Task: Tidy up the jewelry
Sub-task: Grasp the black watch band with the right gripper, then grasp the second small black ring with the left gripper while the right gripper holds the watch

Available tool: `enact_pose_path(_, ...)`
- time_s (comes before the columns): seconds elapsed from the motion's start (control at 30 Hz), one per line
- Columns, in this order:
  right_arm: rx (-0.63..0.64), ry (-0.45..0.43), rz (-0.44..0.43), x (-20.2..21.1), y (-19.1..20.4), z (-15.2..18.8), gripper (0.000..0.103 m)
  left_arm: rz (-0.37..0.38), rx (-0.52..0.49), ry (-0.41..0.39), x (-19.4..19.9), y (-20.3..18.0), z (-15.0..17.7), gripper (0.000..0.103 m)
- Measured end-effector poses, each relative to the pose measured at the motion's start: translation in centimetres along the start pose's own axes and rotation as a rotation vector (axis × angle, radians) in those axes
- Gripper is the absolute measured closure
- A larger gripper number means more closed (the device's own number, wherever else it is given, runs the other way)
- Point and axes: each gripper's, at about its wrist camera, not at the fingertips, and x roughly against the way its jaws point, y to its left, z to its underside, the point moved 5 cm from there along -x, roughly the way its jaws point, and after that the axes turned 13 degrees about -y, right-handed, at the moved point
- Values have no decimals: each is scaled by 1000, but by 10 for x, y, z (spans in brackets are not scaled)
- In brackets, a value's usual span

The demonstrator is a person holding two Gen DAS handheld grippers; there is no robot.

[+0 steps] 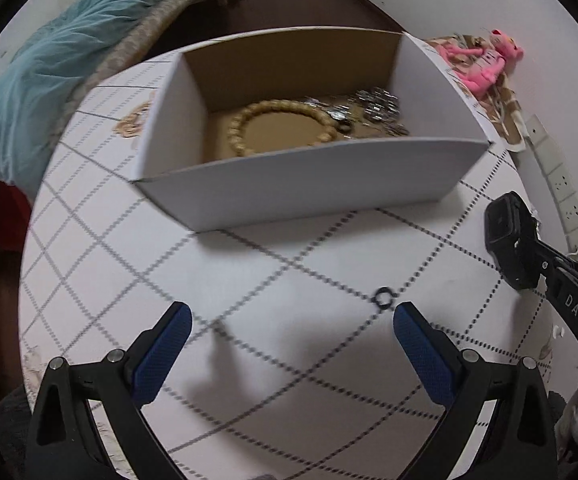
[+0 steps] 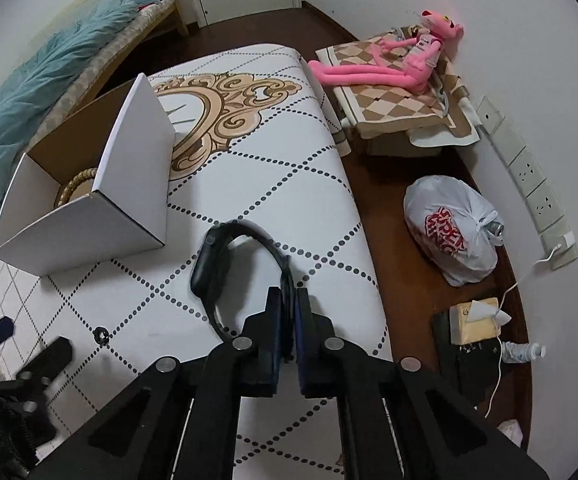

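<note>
A white cardboard box stands on the quilted white table; it also shows in the right wrist view. Inside lie a wooden bead bracelet, silver chains and a dark ring. A small black ring lies on the table just ahead of my left gripper's right finger; it shows in the right wrist view too. My left gripper is open and empty. My right gripper is shut on the strap of a black smartwatch, seen from the left wrist view, held above the table right of the box.
A bed with a teal blanket lies at left. A pink plush toy sits on a checked cushion at far right. On the floor right of the table are a white plastic bag, a tissue box and a cable; wall sockets beyond.
</note>
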Motion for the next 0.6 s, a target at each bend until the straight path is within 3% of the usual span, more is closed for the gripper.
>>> enact_pose_path(0.13, -8, 4, 4, 1, -6, 0, 97, 35, -14, -3, -8, -15, 0, 2)
enact_pose_path(0.17, -11, 6, 4, 1, -7, -1, 97, 46, -19, -7, -9, -19, 0, 10)
enact_pose_path(0.2, -13, 6, 5, 1, -8, -1, 97, 54, -24, -6, -10, -21, 0, 25)
enact_pose_path(0.33, -14, 7, 7, 1, -10, -1, 97, 85, -50, -35, -10, -30, -3, 52)
enact_pose_path(0.4, -10, 6, 10, 2, -10, -2, 97, 93, -64, -56, -9, -32, -6, 77)
enact_pose_path(0.5, -12, 4, 10, 2, -11, -2, 97, 103, -71, -63, -9, -32, -8, 94)
enact_pose_path(0.6, -13, -5, 8, 5, -11, -5, 97, 115, -63, -63, -9, -27, -7, 95)
